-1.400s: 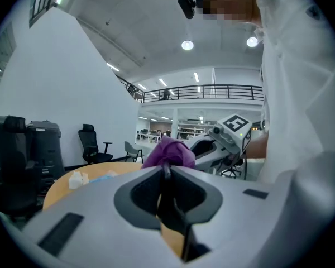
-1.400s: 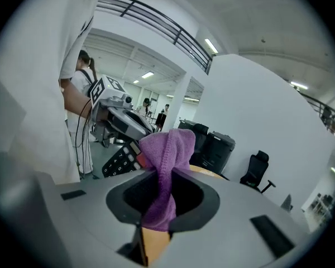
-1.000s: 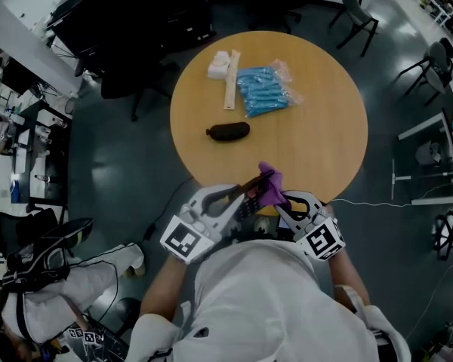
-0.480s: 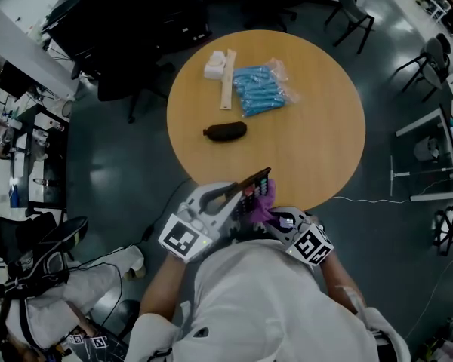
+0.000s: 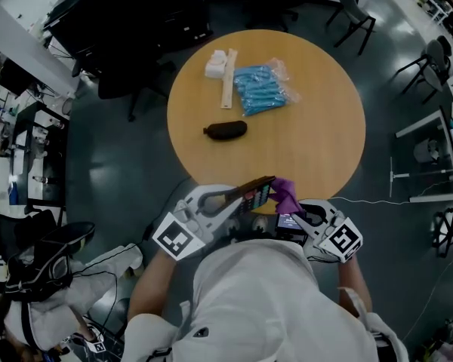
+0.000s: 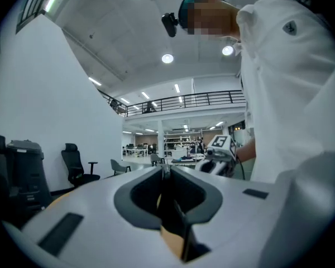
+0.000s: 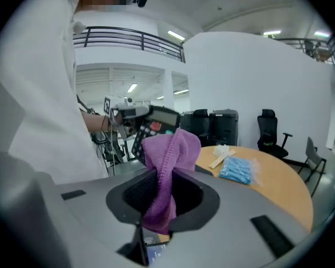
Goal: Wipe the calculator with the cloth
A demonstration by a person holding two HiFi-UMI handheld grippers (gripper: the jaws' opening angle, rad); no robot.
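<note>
In the head view my left gripper [image 5: 240, 197] is shut on a black calculator [image 5: 257, 194], held tilted over the near edge of the round wooden table [image 5: 317, 127]. My right gripper [image 5: 293, 210] is shut on a purple cloth [image 5: 285, 191], whose bunched end lies against the calculator's right end. The right gripper view has the cloth [image 7: 166, 161] rising out of the jaws, with the calculator [image 7: 156, 123] just behind it, keys facing me. In the left gripper view the calculator [image 6: 170, 208] appears only as a thin dark edge between the jaws, and the right gripper's marker cube [image 6: 220, 144] is beyond.
Farther out on the table lie a dark pouch [image 5: 225, 130], a clear packet of blue items [image 5: 263, 89], a wooden strip [image 5: 228, 80] and a small white box [image 5: 216, 65]. Black chairs [image 5: 355, 10] and desks ring the table. The person's white-clad torso [image 5: 249, 300] fills the near side.
The right gripper drew the cloth back along the calculator toward the person, then swung it out to the calculator's right end. The left gripper kept the calculator nearly in place, rolling it slightly.
</note>
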